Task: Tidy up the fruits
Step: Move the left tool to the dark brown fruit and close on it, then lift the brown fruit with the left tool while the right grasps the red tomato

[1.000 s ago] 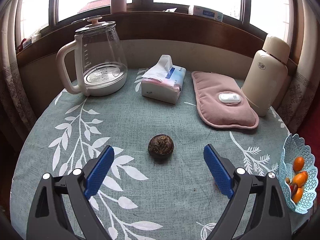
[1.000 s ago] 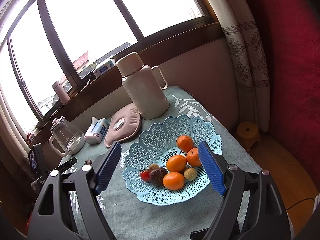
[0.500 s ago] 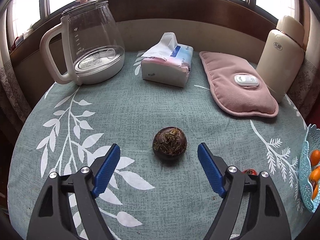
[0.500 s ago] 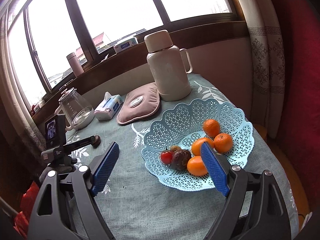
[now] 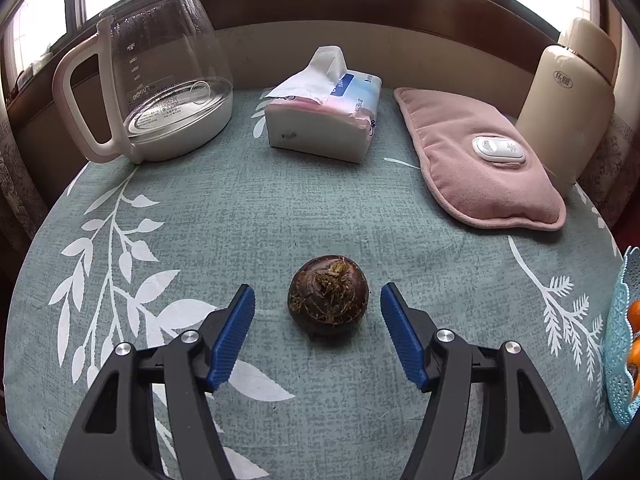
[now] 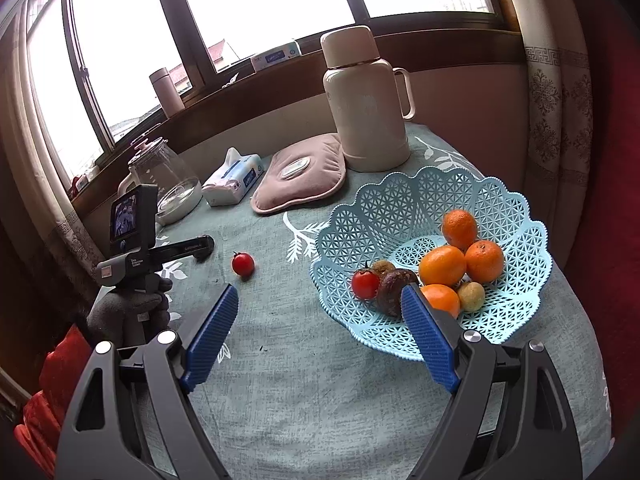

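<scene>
A dark brown round fruit lies on the teal tablecloth. My left gripper is open, its blue pads level with the fruit on either side and not touching it. In the right wrist view the left gripper's body shows at the left. My right gripper is open and empty above the cloth. A light blue lattice basket holds several oranges, a cherry tomato, a dark fruit and small greenish ones. A loose cherry tomato lies on the cloth left of the basket.
A glass kettle, a tissue pack, a pink heating pad and a cream thermos stand along the table's far side. The basket's edge shows at the right. A window sill runs behind.
My left gripper has moved forward and down until the dark fruit sits between its pads. My right gripper has swung left, bringing the loose tomato into view.
</scene>
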`<action>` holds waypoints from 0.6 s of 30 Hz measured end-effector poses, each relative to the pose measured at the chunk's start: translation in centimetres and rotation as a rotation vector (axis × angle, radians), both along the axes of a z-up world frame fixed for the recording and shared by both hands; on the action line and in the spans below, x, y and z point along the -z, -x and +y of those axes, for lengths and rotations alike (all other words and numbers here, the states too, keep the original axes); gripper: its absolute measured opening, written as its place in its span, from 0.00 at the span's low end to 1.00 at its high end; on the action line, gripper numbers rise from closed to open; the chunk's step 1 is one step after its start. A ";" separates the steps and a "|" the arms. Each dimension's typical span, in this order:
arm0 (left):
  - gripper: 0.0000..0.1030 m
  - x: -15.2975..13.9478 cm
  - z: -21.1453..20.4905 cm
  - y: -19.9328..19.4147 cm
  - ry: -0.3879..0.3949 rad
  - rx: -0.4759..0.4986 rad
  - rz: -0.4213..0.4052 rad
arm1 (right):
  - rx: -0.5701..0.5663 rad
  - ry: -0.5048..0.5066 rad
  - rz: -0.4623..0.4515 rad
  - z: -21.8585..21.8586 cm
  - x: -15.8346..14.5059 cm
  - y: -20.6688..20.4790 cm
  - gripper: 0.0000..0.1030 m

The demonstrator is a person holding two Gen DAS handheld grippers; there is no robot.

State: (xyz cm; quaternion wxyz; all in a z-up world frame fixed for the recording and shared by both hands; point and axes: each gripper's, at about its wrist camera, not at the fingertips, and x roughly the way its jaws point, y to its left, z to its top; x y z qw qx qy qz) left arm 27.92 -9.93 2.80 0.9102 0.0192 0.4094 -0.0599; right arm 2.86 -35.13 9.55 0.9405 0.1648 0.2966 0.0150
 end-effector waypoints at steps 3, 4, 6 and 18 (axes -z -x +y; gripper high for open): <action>0.54 0.4 0.1 -0.4 0.010 -0.003 0.015 | -0.004 0.001 0.008 0.1 0.2 -0.1 0.83; 0.53 0.5 0.1 -0.5 0.012 0.000 0.016 | -0.006 0.002 0.010 0.2 0.3 -0.1 0.83; 0.52 0.6 0.0 -0.6 0.009 0.003 0.013 | -0.009 0.003 0.015 0.3 0.5 -0.2 0.83; 0.42 0.6 -0.2 -0.5 0.021 0.024 0.001 | -0.039 0.010 0.045 1.6 1.3 -0.6 0.83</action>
